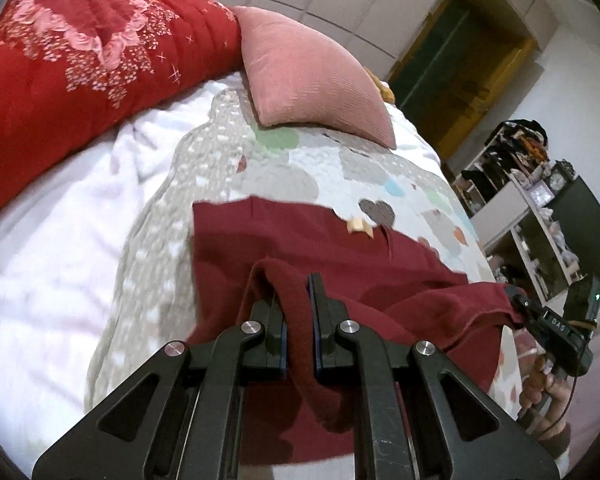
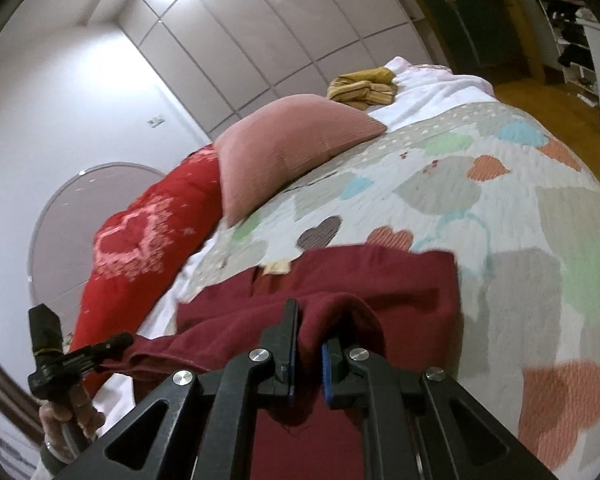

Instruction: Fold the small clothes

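Clearly, we had both grippers closed tight on the dark red garment (image 1: 300,248), each one pinching a bunched fold of its near edge. The left gripper (image 1: 296,308) had its fingers almost together with only the cloth between them, and the right gripper (image 2: 310,340) was the same. The near edge hung lifted between the two grips, and the rest of the garment lay flat on the quilt (image 2: 500,200) of the bed, with a small pale label (image 1: 358,226) showing at its far edge.

We judged the garment as light and very soft, a knitted or fleecy cloth with a matte surface. It had no stiffness, so it sagged between the grips and draped over the fingers. We thought it would not slip easily, but a thin fold could pull out if the grips went too far apart. The best places to hold seemed to be the two corners of one edge, so that the edge stayed straight for the fold.

The quilt was stitched, with hearts in pastel colours. A ribbed pink cushion (image 1: 312,76) lay further back, touching a red padded blanket (image 1: 80,72) with a pink floral pattern.
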Action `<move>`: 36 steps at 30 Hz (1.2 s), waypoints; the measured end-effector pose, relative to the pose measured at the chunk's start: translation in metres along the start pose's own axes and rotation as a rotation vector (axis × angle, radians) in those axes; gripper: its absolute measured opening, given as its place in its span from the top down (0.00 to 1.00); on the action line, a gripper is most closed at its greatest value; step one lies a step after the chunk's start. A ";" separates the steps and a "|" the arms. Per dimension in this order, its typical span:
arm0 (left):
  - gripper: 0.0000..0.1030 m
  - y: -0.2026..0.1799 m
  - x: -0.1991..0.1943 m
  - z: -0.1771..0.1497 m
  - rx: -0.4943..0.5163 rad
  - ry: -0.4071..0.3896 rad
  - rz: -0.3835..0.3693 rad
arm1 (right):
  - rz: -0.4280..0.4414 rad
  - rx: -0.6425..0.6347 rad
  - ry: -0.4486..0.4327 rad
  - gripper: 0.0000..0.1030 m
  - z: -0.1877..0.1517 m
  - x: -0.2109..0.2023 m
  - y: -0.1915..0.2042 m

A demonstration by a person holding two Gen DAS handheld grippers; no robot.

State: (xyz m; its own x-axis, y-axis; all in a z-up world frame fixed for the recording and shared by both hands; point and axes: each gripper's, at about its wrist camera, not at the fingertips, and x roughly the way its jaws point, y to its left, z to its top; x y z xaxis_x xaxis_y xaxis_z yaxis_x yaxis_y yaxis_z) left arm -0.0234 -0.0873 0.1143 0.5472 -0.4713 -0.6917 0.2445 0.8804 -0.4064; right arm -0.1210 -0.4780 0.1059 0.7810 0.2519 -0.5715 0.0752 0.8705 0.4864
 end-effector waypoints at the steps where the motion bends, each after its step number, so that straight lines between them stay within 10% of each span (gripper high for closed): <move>1: 0.93 0.000 0.008 0.006 -0.001 0.006 0.008 | -0.005 0.006 0.003 0.92 0.005 0.006 -0.003; 15: 0.84 0.019 0.077 0.041 -0.046 0.105 -0.001 | -0.082 0.172 0.101 0.91 0.037 0.101 -0.053; 21: 0.37 0.022 0.064 0.051 -0.075 0.105 -0.143 | -0.004 0.240 0.041 0.72 0.048 0.078 -0.061; 29: 0.25 0.010 0.045 0.057 -0.012 0.000 -0.032 | -0.077 0.183 -0.109 0.62 0.052 0.039 -0.040; 36: 0.25 -0.002 0.094 0.050 0.032 0.072 0.061 | -0.127 -0.051 0.046 0.62 0.042 0.090 0.001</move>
State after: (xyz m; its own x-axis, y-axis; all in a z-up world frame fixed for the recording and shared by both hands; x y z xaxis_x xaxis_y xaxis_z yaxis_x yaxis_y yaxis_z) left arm 0.0675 -0.1304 0.0799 0.5030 -0.4183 -0.7563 0.2382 0.9083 -0.3440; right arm -0.0247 -0.4723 0.0829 0.7380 0.1566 -0.6563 0.1390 0.9166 0.3749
